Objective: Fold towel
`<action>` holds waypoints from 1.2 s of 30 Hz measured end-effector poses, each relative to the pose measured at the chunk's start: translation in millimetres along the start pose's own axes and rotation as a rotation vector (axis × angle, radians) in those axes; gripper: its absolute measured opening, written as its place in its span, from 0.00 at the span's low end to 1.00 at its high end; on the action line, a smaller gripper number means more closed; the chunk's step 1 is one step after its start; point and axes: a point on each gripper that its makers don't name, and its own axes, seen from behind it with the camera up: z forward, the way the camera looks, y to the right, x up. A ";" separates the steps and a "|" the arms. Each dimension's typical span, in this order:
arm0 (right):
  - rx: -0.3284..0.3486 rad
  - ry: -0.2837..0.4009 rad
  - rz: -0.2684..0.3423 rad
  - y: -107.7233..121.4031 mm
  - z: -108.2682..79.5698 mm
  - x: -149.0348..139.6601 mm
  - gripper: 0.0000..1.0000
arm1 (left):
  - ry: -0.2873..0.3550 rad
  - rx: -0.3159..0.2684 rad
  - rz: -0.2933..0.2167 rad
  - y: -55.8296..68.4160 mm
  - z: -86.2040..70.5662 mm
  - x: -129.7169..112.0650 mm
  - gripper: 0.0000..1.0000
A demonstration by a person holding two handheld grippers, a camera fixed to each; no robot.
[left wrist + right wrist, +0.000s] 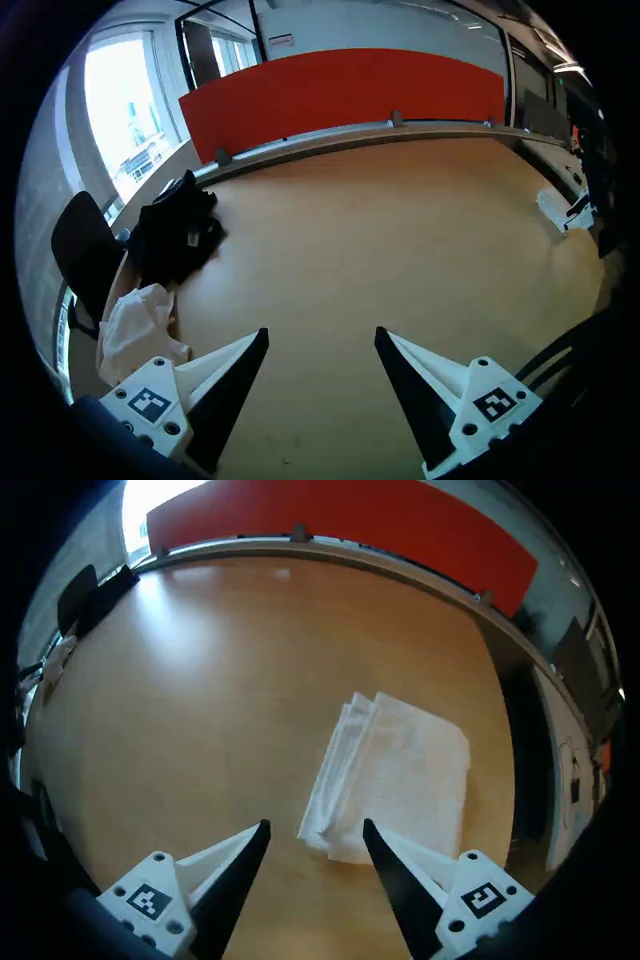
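Observation:
A white towel (pixel 392 780) lies folded into a thick rectangle on the wooden table (pixel 208 704), its layered edge facing left. My right gripper (pixel 316 828) hovers open just above the towel's near corner, with nothing between its fingers. In the left gripper view, my left gripper (pixel 322 336) stands open over bare wood (pixel 384 240), holding nothing. A small patch of white cloth (pixel 564 210) shows at the far right edge of that view.
A black garment (pixel 176 232) and a crumpled white cloth (pixel 140 328) lie at the table's left end, beside a dark chair (pixel 84 252). A red divider panel (pixel 344 92) runs along the table's far edge. Windows are at the left.

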 end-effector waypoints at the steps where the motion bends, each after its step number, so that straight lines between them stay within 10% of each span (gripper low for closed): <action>1: -0.004 0.004 0.005 0.1 -0.4 1.0 0.94 | 0.001 -0.001 -0.003 -0.3 0.5 0.3 0.99; 36: -0.181 0.300 0.259 1.5 -49.2 43.9 1.00 | 0.028 -0.063 -0.067 2.0 15.9 25.3 0.99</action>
